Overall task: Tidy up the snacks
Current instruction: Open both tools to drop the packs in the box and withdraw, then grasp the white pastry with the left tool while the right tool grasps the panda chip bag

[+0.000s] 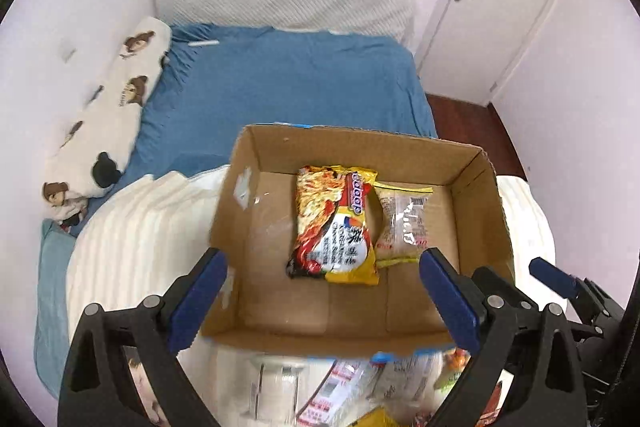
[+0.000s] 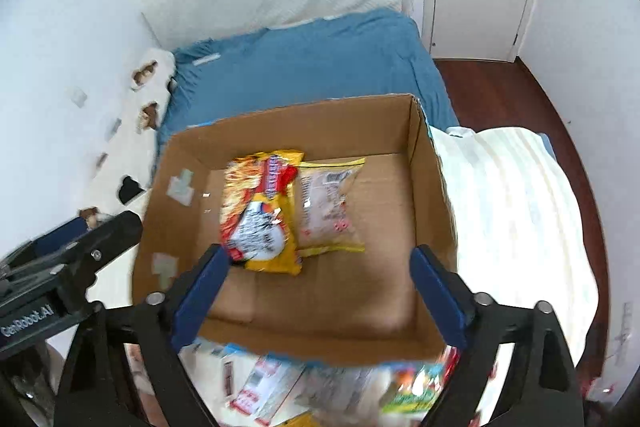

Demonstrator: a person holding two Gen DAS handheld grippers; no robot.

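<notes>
Jaws of both grippers stand wide apart, holding nothing. Left gripper [image 1: 322, 291] and right gripper [image 2: 320, 287] hover above the near wall of the open brown cardboard box [image 1: 494, 211].

Inside the box, against its far wall: a yellow-and-red crinkly instant noodle packet [image 1: 334, 223], overlapping a clear plastic snack bag with yellow edges [image 1: 402, 223] to its right.

Just outside the near wall, a blurred heap of loose snack packets [image 2: 276, 383] waits.

Judgement: packets are light, soft, slippery film with brittle contents. Pinch a sealed end seam, gently.
</notes>
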